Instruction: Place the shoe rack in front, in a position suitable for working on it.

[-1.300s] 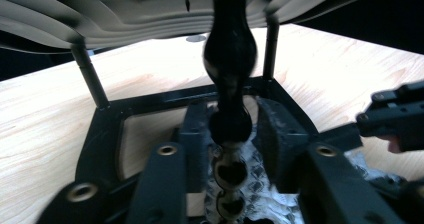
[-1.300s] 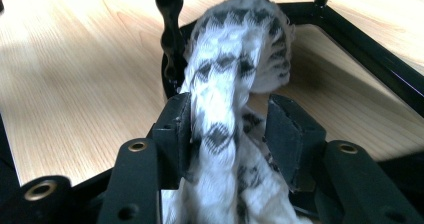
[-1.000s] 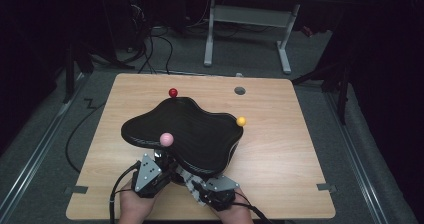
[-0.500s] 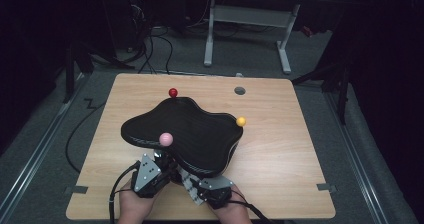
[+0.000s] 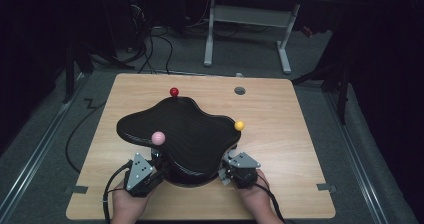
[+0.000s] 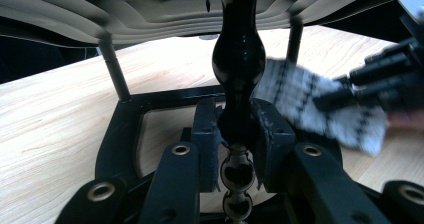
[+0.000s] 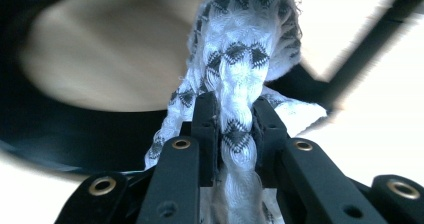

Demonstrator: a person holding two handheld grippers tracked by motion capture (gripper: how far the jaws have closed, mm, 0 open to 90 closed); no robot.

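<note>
My left gripper (image 6: 235,134) is clamped on the glossy black turned post (image 6: 239,59) that stands under the black wavy-edged tray top (image 5: 180,134), its pads pressed against the narrow part of the post just below the bulge. In the high view that gripper (image 5: 150,171) sits at the near left edge of the tray, on the light wooden table (image 5: 280,119). My right gripper (image 7: 235,129) is closed on a white knitted cloth with black diamond pattern (image 7: 240,59), a fold of it bunched between the pads. From the left gripper view the cloth (image 6: 310,104) lies on the table beside the black frame (image 6: 120,129) at the tray's foot, with my right gripper (image 6: 385,84) on it. In the high view the right gripper (image 5: 235,171) sits at the tray's near right edge. A pink ball (image 5: 158,137), a red ball (image 5: 174,91) and a yellow ball (image 5: 239,125) sit at the tray's rim.
</note>
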